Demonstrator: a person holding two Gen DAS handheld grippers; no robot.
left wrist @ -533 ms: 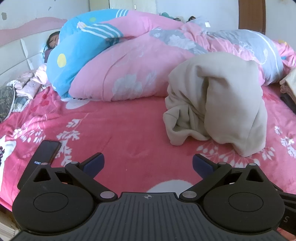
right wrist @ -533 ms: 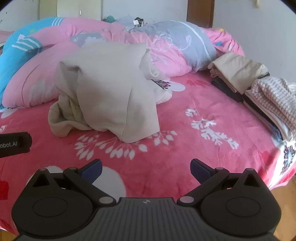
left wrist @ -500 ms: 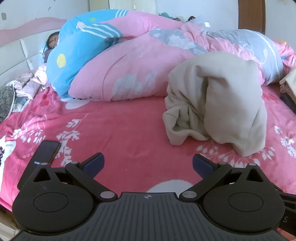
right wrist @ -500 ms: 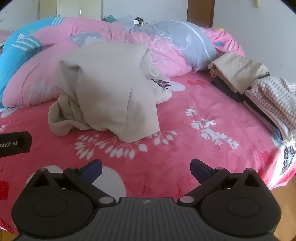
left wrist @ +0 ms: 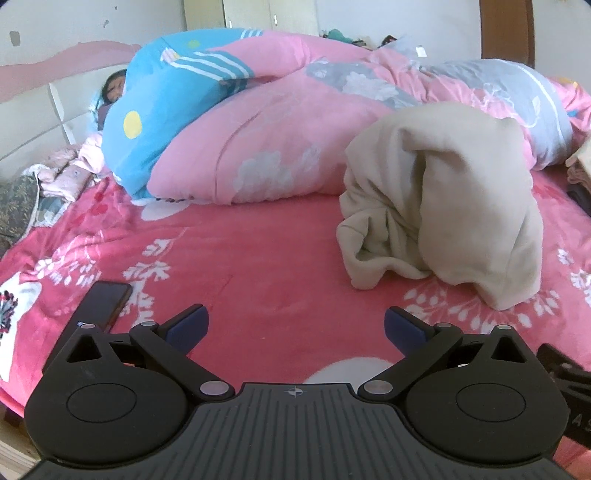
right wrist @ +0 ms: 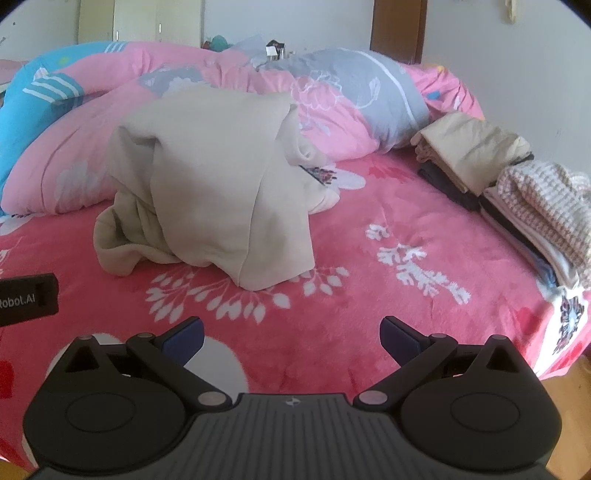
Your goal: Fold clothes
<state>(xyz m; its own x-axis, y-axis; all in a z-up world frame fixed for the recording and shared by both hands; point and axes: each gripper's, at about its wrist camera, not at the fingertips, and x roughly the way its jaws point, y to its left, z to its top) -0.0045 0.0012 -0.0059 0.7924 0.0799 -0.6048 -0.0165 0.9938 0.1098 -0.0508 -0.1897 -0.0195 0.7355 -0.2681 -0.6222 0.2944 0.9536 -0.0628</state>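
Bedroom in daylight, as I see it through both wrist views.

I'm looking across a bed (left wrist: 258, 258) spread with a red-pink floral blanket, a rolled pink, blue and grey quilt (left wrist: 280, 140) heaped along its far side. Behind it stand white walls (right wrist: 517, 55), a pale cupboard (right wrist: 147, 22), a brown wooden door (right wrist: 399, 26) and a padded headboard (left wrist: 33, 122) at left; wooden floor (right wrist: 569, 387) shows at lower right.
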